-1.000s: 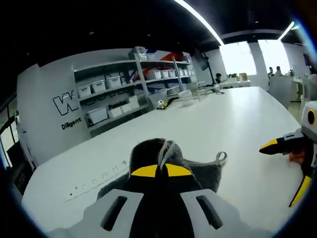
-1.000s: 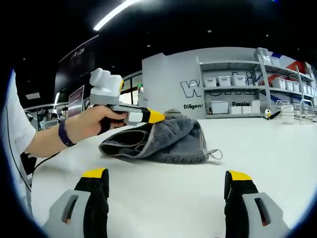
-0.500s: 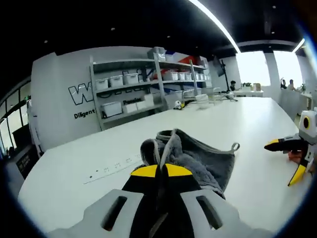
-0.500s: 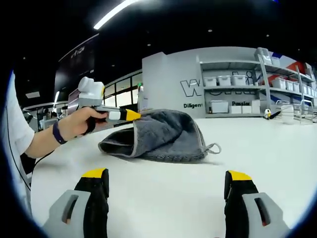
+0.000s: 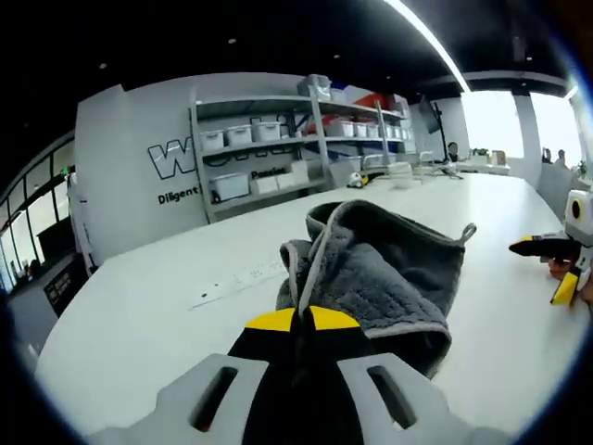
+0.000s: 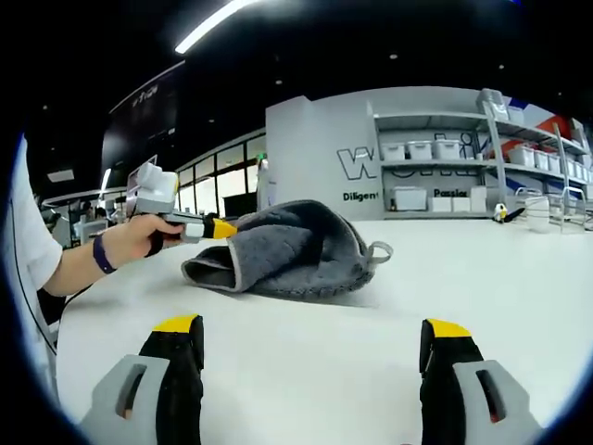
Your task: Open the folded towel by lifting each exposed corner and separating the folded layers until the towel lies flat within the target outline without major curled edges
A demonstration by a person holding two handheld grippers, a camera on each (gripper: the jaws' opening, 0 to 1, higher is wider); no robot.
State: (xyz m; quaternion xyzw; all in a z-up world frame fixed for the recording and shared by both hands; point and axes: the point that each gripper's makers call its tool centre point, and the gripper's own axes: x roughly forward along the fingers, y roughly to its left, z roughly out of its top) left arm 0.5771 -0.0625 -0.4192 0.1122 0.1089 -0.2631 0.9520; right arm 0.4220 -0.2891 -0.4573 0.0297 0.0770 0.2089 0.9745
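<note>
A grey towel (image 5: pixel 389 269) with a pale edging lies partly folded on the white table (image 5: pixel 139 315). My left gripper (image 5: pixel 298 320) is shut on one corner of it and holds that corner up, so the top layer peels back. In the right gripper view the towel (image 6: pixel 287 250) rests at the table's middle, with a hanging loop (image 6: pixel 378 250) at its right end. There the left gripper (image 6: pixel 222 227), held by a hand (image 6: pixel 130 239), pinches the towel's left edge. My right gripper (image 6: pixel 310 338) stands open near the table's front, apart from the towel.
Shelves with white bins (image 5: pixel 269 158) line the wall behind the table. A strip of small marks (image 5: pixel 236 281) runs on the table beside the towel. The right gripper's yellow tips (image 5: pixel 547 264) show at the far right of the left gripper view. A sleeve (image 6: pixel 23 241) borders the left.
My left gripper has pulled the towel corner further to the left and back, drawing the top layer with it. The loop end has shifted left. The right gripper has stayed still.
</note>
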